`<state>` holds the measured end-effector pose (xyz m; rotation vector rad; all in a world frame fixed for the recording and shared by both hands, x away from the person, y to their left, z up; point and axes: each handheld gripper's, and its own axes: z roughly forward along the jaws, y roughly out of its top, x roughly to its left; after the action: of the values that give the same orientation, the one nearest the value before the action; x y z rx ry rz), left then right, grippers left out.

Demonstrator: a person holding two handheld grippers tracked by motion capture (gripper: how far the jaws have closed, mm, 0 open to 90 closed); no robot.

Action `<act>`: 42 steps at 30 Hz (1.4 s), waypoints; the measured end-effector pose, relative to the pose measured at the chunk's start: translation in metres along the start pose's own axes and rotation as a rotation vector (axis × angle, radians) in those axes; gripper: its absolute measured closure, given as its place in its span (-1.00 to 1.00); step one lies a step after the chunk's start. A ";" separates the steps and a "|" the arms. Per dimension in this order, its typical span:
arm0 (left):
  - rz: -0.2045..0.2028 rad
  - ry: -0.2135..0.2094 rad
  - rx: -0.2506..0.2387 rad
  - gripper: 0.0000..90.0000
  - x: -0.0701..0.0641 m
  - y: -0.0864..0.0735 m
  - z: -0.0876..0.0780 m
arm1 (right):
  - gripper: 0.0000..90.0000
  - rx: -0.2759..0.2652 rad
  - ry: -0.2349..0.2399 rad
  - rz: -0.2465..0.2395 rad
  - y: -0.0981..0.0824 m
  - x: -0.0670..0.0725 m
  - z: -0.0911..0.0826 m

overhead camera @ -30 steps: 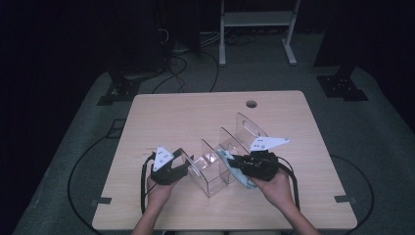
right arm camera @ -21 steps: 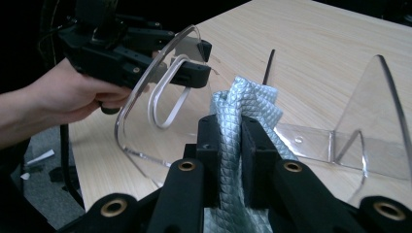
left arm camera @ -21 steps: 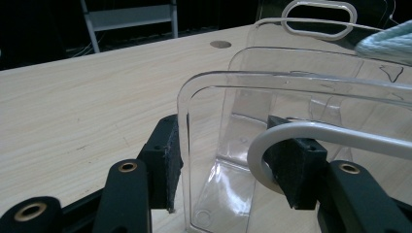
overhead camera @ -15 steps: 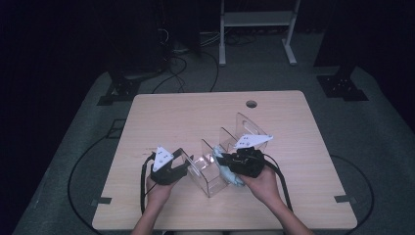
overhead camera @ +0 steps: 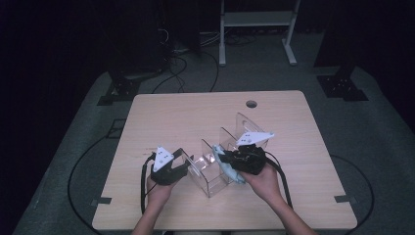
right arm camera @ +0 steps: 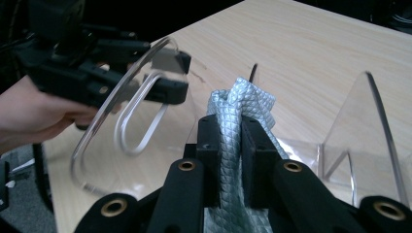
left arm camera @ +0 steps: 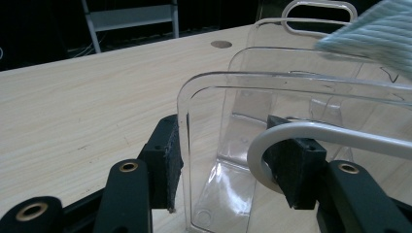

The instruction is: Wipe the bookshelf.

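A clear plastic rack with upright dividers stands at the table's front middle. My left gripper is shut on its left end wall, beside the handle slot; the left gripper view has that wall between the two pads. My right gripper is shut on a bunched pale blue cloth and holds it over the rack's middle compartments. In the right gripper view the cloth rises from between the jaws, with the left gripper beyond it on the rack's wall.
The wooden table has a round cable hole near its far edge. More dividers stand to the right of the cloth. Cables trail from both grippers off the front edge. A metal stand is on the floor behind.
The right gripper has carried the cloth to the left, from beside the rack to over its middle compartments. The left gripper has stayed on the end wall.
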<state>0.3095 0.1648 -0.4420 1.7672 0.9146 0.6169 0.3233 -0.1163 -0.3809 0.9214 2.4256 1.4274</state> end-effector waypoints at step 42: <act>-0.002 0.000 -0.002 0.06 -0.001 0.000 0.001 | 0.77 0.042 -0.038 -0.003 0.033 -0.008 0.038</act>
<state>0.3096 0.1640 -0.4422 1.7642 0.9154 0.6159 0.3602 -0.0814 -0.3741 0.9444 2.4374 1.3499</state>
